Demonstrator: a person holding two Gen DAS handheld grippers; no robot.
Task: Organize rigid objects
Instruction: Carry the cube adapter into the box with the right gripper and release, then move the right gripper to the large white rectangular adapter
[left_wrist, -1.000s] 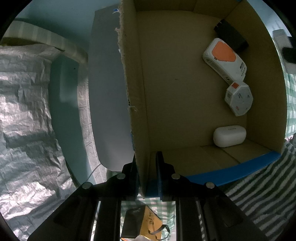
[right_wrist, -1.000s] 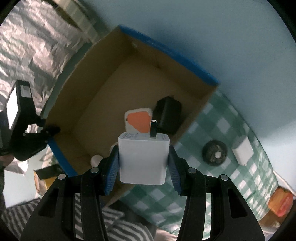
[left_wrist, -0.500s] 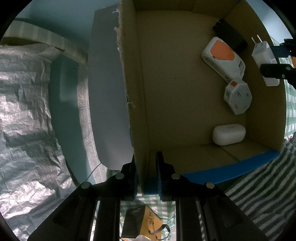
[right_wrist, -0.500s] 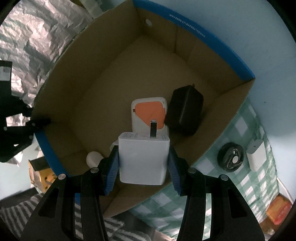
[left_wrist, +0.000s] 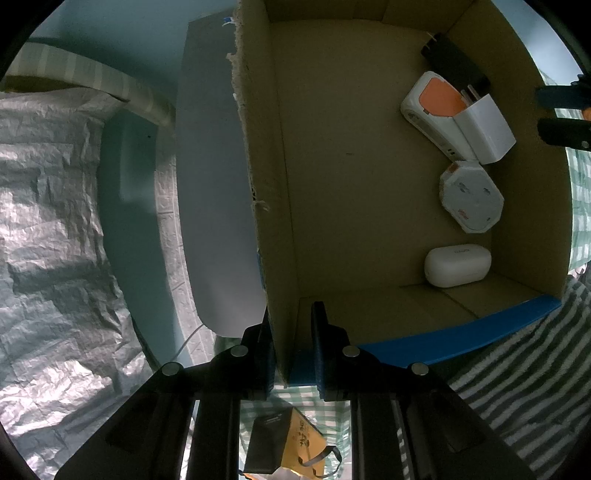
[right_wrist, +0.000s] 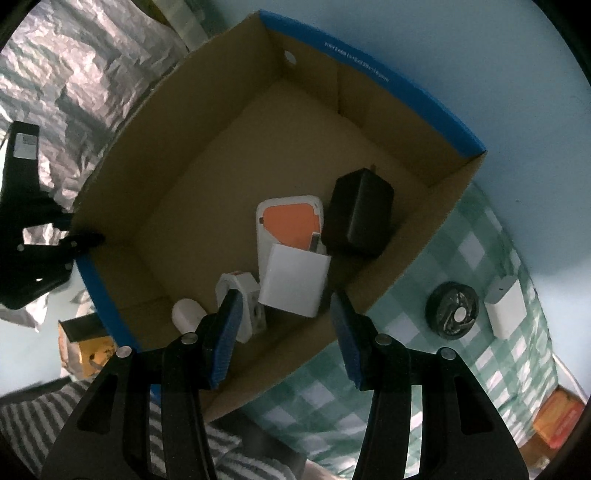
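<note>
Left gripper (left_wrist: 290, 332) clamps the box (left_wrist: 369, 184) wall, steadying it — right gripper (right_wrist: 284, 321), released, leaves the white charger (right_wrist: 295, 284) inside.

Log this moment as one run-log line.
left gripper: shut on cardboard box wall | right gripper: open above box | white charger: in box, leaning on orange-and-white adapter

Right gripper (right_wrist: 284, 325) jaws parted, clear of white charger (right_wrist: 293, 284). Charger lies in cardboard box (right_wrist: 406, 122), leaning on orange-faced adapter (right_wrist: 290, 221); black adapter (right_wrist: 358, 218) at its 1 o'clock. Black disc (right_wrist: 452, 310) on checked cloth (right_wrist: 476, 251) at 3 o'clock.
</note>
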